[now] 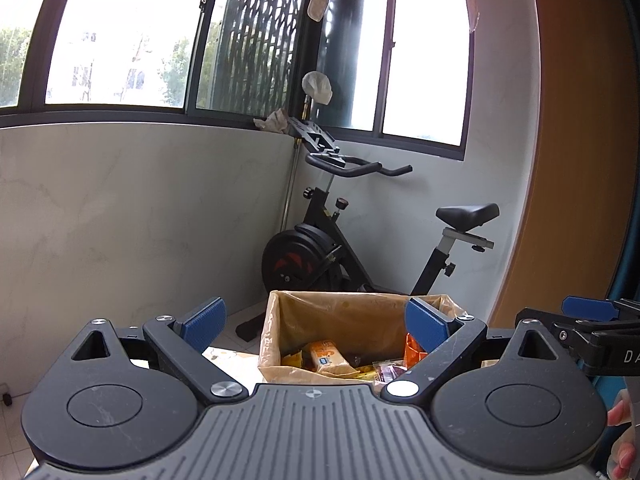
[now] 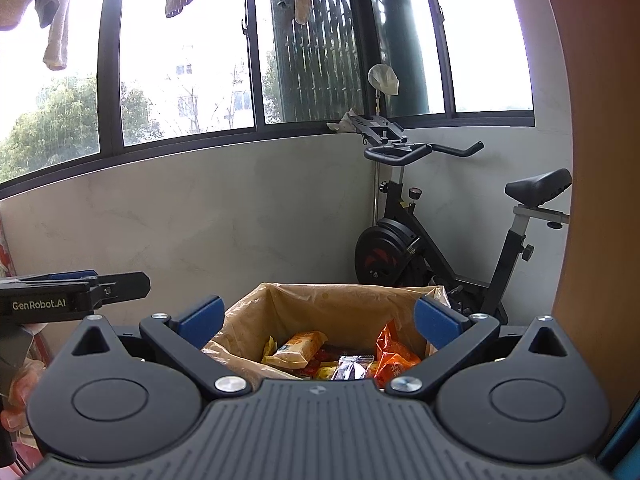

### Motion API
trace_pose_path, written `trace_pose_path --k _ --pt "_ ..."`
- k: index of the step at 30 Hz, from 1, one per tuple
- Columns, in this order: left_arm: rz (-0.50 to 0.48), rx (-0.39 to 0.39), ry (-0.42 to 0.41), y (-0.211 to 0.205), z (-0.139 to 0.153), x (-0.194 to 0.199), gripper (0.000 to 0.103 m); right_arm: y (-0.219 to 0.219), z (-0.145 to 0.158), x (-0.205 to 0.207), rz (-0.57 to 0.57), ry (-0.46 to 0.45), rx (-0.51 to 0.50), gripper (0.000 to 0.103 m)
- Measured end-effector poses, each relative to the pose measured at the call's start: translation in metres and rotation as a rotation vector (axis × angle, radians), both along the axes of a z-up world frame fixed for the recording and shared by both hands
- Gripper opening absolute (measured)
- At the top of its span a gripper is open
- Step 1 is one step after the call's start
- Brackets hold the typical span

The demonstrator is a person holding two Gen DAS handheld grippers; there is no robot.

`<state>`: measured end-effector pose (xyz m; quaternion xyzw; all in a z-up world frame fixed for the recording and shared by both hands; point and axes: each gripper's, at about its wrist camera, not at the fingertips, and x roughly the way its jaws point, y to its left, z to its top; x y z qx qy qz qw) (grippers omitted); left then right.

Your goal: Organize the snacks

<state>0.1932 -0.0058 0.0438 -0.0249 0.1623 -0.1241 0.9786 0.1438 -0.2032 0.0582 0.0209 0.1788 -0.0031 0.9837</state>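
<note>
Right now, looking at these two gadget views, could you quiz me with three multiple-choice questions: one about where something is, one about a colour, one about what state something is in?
1. Where are the snack packets?
A. inside the paper-lined box
B. on the bike saddle
C. on the windowsill

2. What colour are the pads on the gripper fingers?
A. red
B. blue
C. white

3. What state is the right gripper in?
A. shut on a packet
B. open, holding nothing
C. shut on the box rim

Answers:
1. A: the packets lie at the bottom of the box.
2. B: both wrist views show blue pads.
3. B: its fingers stand wide apart above the box; the left gripper is open too.
</note>
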Motion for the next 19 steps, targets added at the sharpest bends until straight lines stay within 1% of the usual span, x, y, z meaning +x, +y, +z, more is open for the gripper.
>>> trace_pose_path --k 11,19 --pt "-0.001 0.01 0.002 -0.0033 -0.001 0.0015 0.098 -0.0045 -0.0007 -0.0015 -0.006 -0.002 0.007 0.103" --pt "-0.014 0.036 -0.026 -0.0056 -0.0036 -0.0006 0.098 -0.0058 -0.002 -0.0021 -0.008 -0.004 0.013 0.103"
